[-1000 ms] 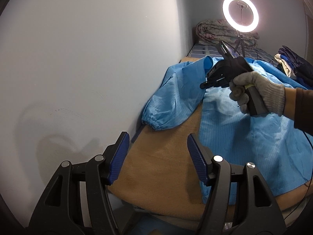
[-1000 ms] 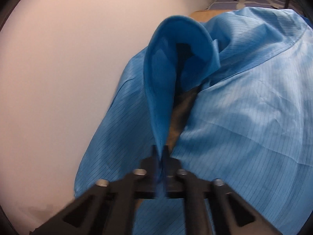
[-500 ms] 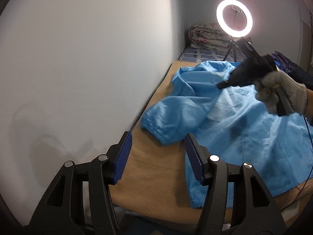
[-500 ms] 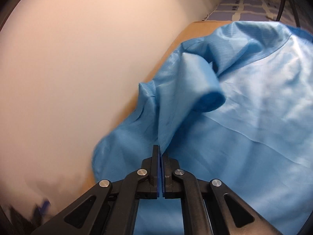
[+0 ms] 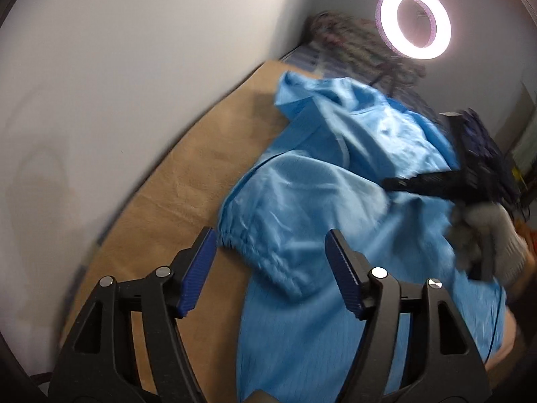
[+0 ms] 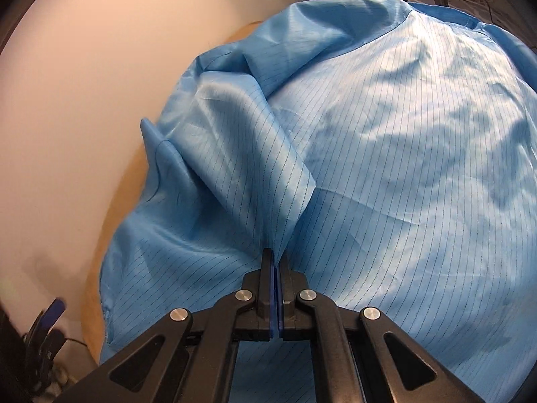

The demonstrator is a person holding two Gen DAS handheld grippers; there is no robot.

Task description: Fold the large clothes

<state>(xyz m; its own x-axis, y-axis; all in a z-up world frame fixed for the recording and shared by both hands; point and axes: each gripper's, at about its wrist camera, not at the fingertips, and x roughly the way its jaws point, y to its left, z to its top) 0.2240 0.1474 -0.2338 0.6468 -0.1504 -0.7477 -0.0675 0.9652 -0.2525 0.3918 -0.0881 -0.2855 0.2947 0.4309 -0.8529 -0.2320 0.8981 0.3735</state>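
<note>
A large light-blue pinstriped coat (image 5: 335, 201) lies on the tan blanket (image 5: 188, 181) of a bed beside a white wall. Its left sleeve (image 5: 288, 215) is folded over the body, and the elastic cuff (image 5: 248, 248) lies just ahead of my left gripper (image 5: 268, 262), which is open and empty. My right gripper (image 6: 276, 262) is shut on a fold of the sleeve fabric (image 6: 248, 174) and holds it low over the coat's body (image 6: 419, 168). It also shows in the left wrist view (image 5: 389, 183), held by a gloved hand (image 5: 486, 235).
A lit ring light (image 5: 415, 21) on a tripod stands at the far end of the bed. A rolled quilt (image 5: 349, 43) lies behind it. Dark clothes (image 5: 483, 141) are piled at the right. The white wall (image 5: 117, 67) runs along the left.
My right gripper has carried the sleeve fabric to the right and down over the coat's body. The sleeve now lies folded inward. My left gripper has moved closer to the cuff, still open.
</note>
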